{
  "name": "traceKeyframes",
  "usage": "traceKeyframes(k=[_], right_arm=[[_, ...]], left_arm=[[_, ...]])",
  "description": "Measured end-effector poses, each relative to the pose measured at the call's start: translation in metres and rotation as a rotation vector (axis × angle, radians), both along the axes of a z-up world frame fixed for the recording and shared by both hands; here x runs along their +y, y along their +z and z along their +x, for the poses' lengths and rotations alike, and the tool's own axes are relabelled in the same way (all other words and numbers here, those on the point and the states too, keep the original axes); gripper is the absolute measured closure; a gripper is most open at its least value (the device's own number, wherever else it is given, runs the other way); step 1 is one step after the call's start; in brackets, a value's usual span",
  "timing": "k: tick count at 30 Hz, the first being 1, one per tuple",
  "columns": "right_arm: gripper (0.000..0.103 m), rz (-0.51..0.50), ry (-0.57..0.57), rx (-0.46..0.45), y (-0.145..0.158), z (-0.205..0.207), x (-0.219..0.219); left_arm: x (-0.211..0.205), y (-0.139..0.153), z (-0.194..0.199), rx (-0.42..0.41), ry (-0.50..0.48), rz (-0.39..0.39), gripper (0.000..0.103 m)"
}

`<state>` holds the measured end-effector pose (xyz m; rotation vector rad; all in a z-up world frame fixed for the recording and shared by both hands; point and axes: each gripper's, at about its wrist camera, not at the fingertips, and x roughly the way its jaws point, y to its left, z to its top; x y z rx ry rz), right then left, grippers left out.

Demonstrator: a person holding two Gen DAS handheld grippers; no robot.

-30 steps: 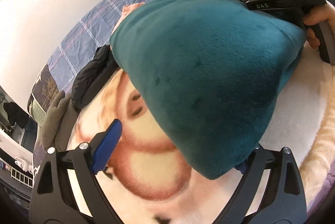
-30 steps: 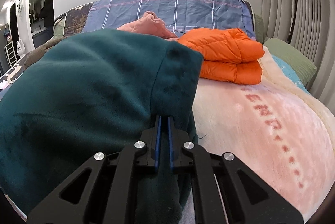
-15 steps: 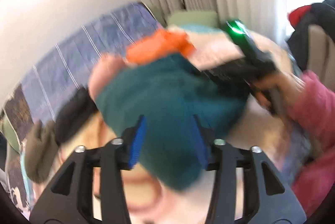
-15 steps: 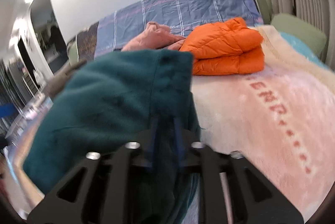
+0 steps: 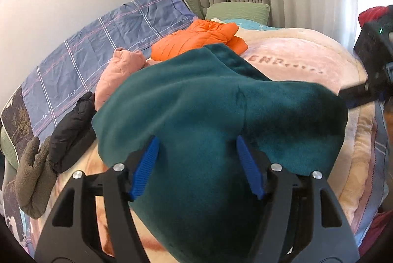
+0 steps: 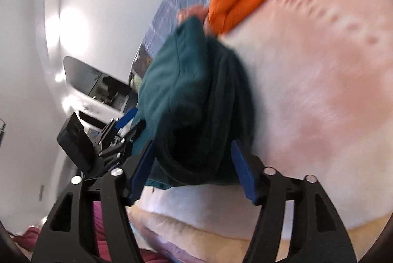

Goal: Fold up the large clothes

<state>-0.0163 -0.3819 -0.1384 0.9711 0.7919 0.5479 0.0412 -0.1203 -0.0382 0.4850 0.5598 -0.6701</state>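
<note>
A bulky teal fleece (image 5: 208, 120) hung bunched above the bed (image 5: 307, 66), on the near side of the folded orange jacket (image 5: 196, 39), as both tools closed in on it. The left gripper (image 5: 196, 164) had its jaws spread wide around a thick wad of the fleece, apparently not pinching it; the right gripper (image 6: 192, 164) likewise straddled a rolled end with jaws well apart. With neither tool seeming to clamp, the heavy fabric could have slid free and unrolled, undoing the fold. It might also have dropped toward the pink garment (image 5: 118, 71) beside the orange jacket.
</note>
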Motion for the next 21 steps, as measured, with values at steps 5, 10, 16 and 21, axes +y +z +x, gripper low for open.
traceKeyframes(k=[5, 10, 16, 21], right_arm=[[0.03, 0.016, 0.054, 0.046, -0.009, 0.042, 0.026], [0.03, 0.026, 0.04, 0.017, 0.002, 0.093, 0.024], [0.068, -0.129, 0.018, -0.132, 0.057, 0.122, 0.04], [0.068, -0.29, 0.058, -0.397, 0.114, 0.105, 0.069]], left_arm=[[0.004, -0.001, -0.001, -0.003, 0.016, -0.011, 0.035], [0.011, 0.001, 0.003, 0.025, 0.032, -0.057, 0.034], [0.025, 0.009, 0.016, 0.077, 0.085, -0.119, 0.029], [0.042, 0.04, 0.016, 0.011, 0.102, -0.159, 0.023]])
